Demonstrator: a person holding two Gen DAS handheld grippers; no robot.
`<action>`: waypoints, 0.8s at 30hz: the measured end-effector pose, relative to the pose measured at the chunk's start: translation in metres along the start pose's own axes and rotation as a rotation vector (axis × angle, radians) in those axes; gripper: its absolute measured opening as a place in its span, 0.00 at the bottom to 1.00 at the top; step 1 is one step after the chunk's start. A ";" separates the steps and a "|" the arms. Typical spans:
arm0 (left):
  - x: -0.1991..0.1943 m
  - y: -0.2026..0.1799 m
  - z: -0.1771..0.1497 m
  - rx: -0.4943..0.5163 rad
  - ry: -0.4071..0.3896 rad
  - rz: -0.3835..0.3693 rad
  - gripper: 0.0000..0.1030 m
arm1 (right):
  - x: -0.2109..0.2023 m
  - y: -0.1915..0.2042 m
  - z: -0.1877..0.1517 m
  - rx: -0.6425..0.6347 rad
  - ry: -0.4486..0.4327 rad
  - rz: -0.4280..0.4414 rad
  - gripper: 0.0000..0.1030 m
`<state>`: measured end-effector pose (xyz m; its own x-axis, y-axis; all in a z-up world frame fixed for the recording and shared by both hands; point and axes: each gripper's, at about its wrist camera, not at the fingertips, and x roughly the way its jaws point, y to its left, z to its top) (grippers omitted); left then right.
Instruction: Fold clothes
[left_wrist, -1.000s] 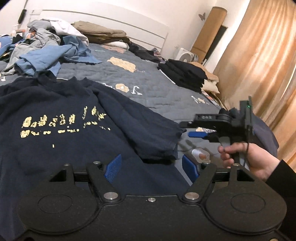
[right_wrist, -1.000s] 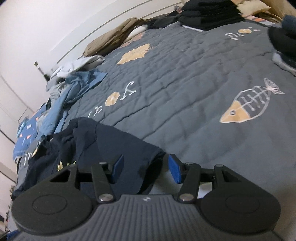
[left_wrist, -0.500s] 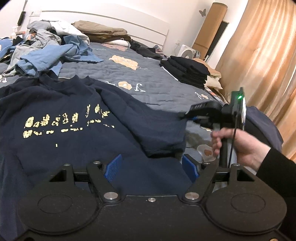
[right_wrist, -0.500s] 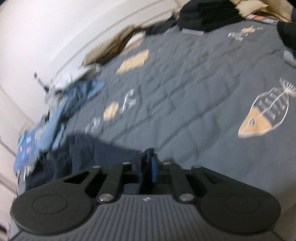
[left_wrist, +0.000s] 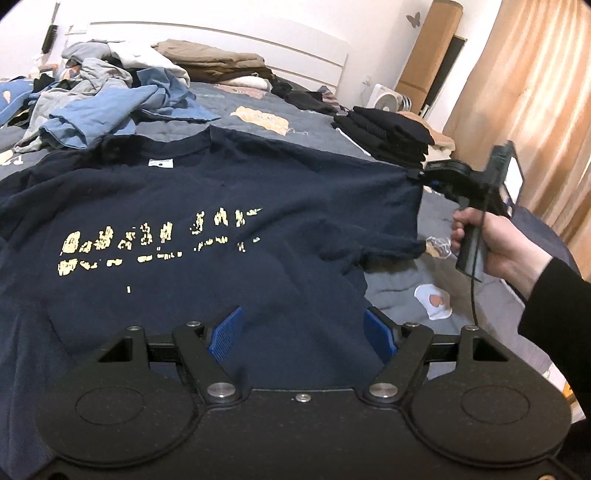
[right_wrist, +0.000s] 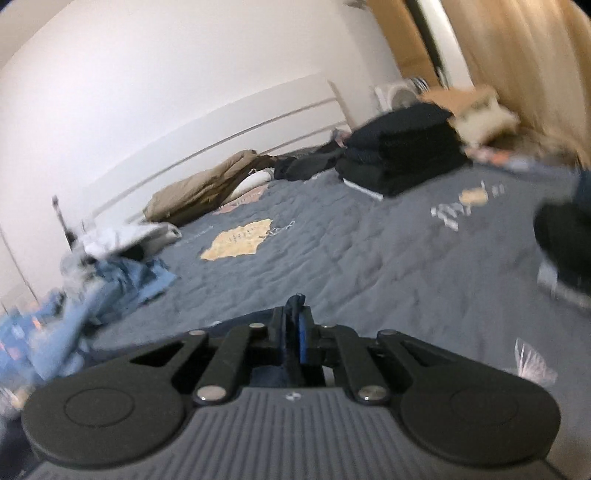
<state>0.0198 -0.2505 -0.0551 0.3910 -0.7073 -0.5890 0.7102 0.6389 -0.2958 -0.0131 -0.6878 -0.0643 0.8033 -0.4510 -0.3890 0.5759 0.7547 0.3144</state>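
Observation:
A navy T-shirt (left_wrist: 192, 206) with cracked yellow print lies face up on the grey quilt. Its right sleeve (left_wrist: 369, 199) is stretched out to the right and lifted off the bed. My right gripper (left_wrist: 419, 173) is shut on the sleeve's edge, a hand holding its grip. In the right wrist view a fold of navy cloth (right_wrist: 293, 314) is pinched between the blue pads of that right gripper (right_wrist: 294, 332). My left gripper (left_wrist: 303, 330) hovers open over the shirt's lower front, nothing between its blue pads.
A heap of blue and grey clothes (left_wrist: 107, 96) lies at the back left, tan folded items (left_wrist: 214, 61) by the headboard. A stack of folded black garments (left_wrist: 391, 136) sits at the back right. Beige curtains (left_wrist: 535, 92) hang on the right.
My right gripper shut on the sleeve's edge, then pulled it up and out to the right, spreading the sleeve. The left gripper stayed put and open.

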 end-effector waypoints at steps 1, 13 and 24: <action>0.000 -0.001 -0.001 0.005 0.002 0.001 0.69 | 0.004 0.001 -0.001 -0.018 0.024 0.003 0.10; -0.009 -0.003 0.005 -0.009 -0.026 -0.010 0.69 | -0.056 0.024 0.021 0.039 0.166 0.083 0.47; -0.027 -0.012 0.007 0.002 -0.071 -0.036 0.72 | -0.093 0.019 -0.059 0.434 0.385 0.164 0.50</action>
<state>0.0053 -0.2409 -0.0302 0.4054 -0.7498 -0.5228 0.7260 0.6117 -0.3143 -0.0860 -0.6038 -0.0734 0.8209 -0.0786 -0.5656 0.5235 0.4994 0.6904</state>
